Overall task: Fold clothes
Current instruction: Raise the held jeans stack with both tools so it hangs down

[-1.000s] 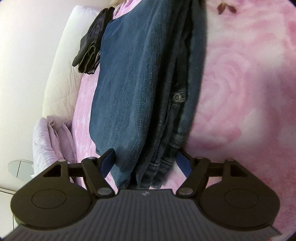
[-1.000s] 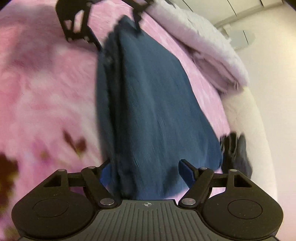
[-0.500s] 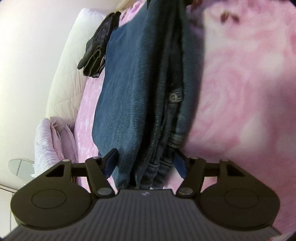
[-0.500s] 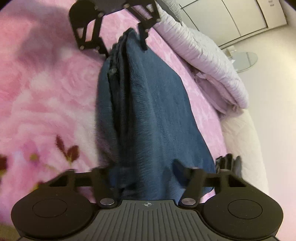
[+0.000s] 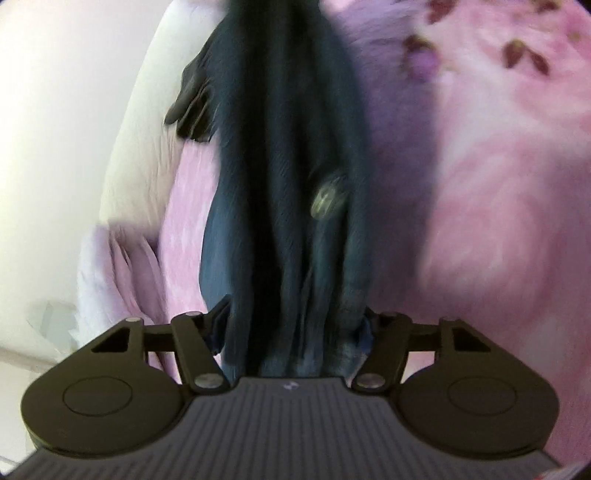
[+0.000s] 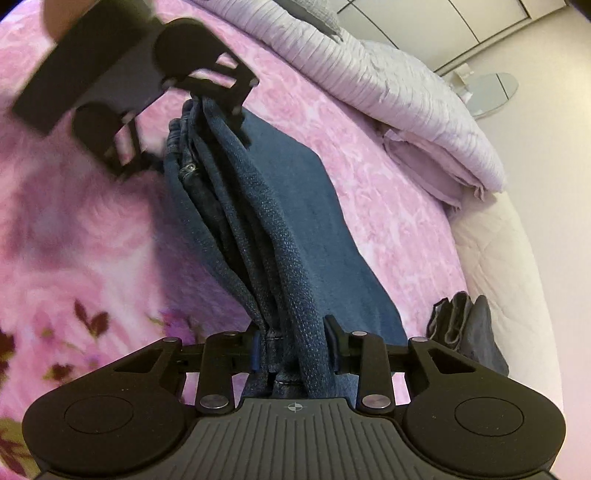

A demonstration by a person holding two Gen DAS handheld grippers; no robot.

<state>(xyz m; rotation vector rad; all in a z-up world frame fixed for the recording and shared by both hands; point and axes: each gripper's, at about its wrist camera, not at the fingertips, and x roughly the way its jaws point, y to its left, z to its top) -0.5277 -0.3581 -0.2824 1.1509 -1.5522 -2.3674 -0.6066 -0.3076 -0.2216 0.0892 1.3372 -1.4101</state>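
Jeans (image 6: 258, 236) are hanging bunched lengthwise between the two grippers, over the pink floral bedspread (image 6: 74, 240).

Right gripper (image 6: 293, 349): fingers (image 6: 334, 347) are narrow and have just been closing, now pinching a thick roll of denim between them. The fabric is filling the whole gap and the pads are pressing into it on both sides. From these fingers the jeans are running straight ahead and up to the other gripper.

Left gripper (image 5: 295, 325): fingers are sitting at a middling width and have just been closing a little, with a wad of waistband-end denim stuffed between them. The left wrist view is blurred, but the cloth is touching both fingers (image 5: 221, 314) and the bundle is hanging from them in the right wrist view, so it is being held. A metal button (image 5: 327, 197) is showing on the denim just ahead of the left fingers. In the right wrist view the left gripper (image 6: 218, 110) is showing at the far end of the jeans, gripping their top edge, with a bit of the person's hand (image 6: 59, 14) above it.

One flat panel of the jeans is trailing down to the right of the right fingers onto the bedspread. A dark folded garment (image 6: 465, 328) is lying right of the right fingers, apart from the jeans, at the edge of the cream mattress (image 6: 498, 258). A lilac quilt (image 6: 388, 96) is piled far ahead and right. A round glass table (image 6: 491, 92) is standing beyond it.
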